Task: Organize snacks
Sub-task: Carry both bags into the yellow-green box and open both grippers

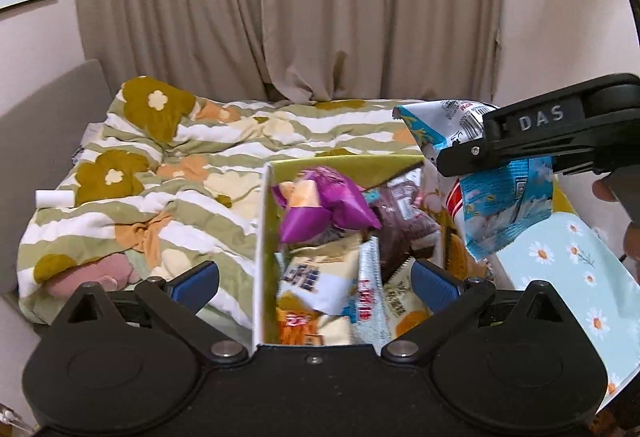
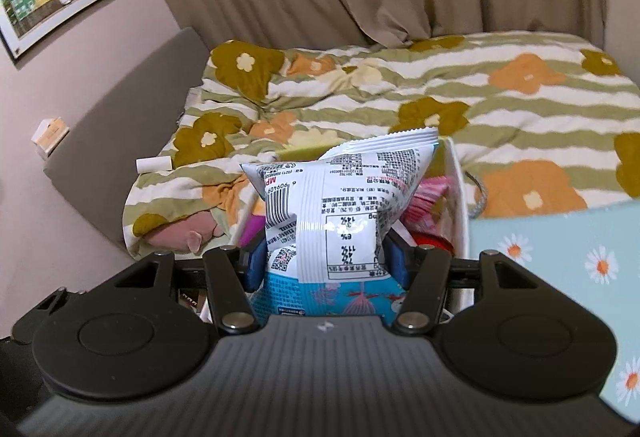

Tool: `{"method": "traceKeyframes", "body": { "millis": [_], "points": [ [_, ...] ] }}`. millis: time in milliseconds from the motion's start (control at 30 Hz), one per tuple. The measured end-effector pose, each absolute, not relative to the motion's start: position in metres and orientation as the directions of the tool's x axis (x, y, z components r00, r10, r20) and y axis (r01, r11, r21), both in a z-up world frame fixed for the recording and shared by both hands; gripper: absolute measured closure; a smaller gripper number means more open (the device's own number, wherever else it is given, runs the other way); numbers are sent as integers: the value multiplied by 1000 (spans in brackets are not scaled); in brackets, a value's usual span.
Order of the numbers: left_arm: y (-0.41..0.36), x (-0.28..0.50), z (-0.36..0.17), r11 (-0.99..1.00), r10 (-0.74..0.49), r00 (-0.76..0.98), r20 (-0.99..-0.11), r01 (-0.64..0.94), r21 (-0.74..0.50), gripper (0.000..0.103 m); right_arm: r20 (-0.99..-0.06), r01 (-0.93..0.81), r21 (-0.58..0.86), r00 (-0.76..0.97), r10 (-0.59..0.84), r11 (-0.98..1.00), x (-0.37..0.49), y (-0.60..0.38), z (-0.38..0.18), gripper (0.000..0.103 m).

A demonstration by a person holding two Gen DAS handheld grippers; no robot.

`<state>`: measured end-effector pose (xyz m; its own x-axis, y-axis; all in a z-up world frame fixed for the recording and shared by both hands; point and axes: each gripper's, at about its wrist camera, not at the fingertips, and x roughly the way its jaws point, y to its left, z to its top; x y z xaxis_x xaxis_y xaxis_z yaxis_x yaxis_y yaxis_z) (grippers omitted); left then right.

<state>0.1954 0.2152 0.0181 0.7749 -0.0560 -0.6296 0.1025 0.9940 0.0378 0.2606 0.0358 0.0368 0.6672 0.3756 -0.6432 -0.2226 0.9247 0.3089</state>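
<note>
Big floral bed (image 2: 500, 85) fills the back, and the snack box (image 1: 262, 237) sits at its near edge, already crammed with packets. The blue-and-white snack bag (image 2: 340, 205) is puffy, light and crinkly, probably slippery film, so I'd grab it mid-body, not the seam. Right gripper (image 2: 326, 257) is pinching it across the lower middle, hanging above the box's right side. Left gripper (image 1: 316, 279) is spread wide with nothing in it, hovering over the box.

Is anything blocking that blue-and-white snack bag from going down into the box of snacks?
Nothing visible does. The right gripper holds the snack bag above the open box; only other snacks lie inside.
</note>
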Motion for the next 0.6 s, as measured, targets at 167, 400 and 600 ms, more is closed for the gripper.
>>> {"method": "traceKeyframes", "body": {
  "millis": [167,400,600],
  "points": [
    [224,197,16,996,-40,774,-632,84,40,0,-661,-252,245,663,352,936,271,60,31,24],
    [228,199,-1,993,-56,745,-665,112,42,0,-652,-230,275,669,357,933,266,67,14,0],
    [230,201,-9,990,-76,727,-682,135,34,0,-666,-190,253,676,313,949,258,65,8,0]
  ]
}}
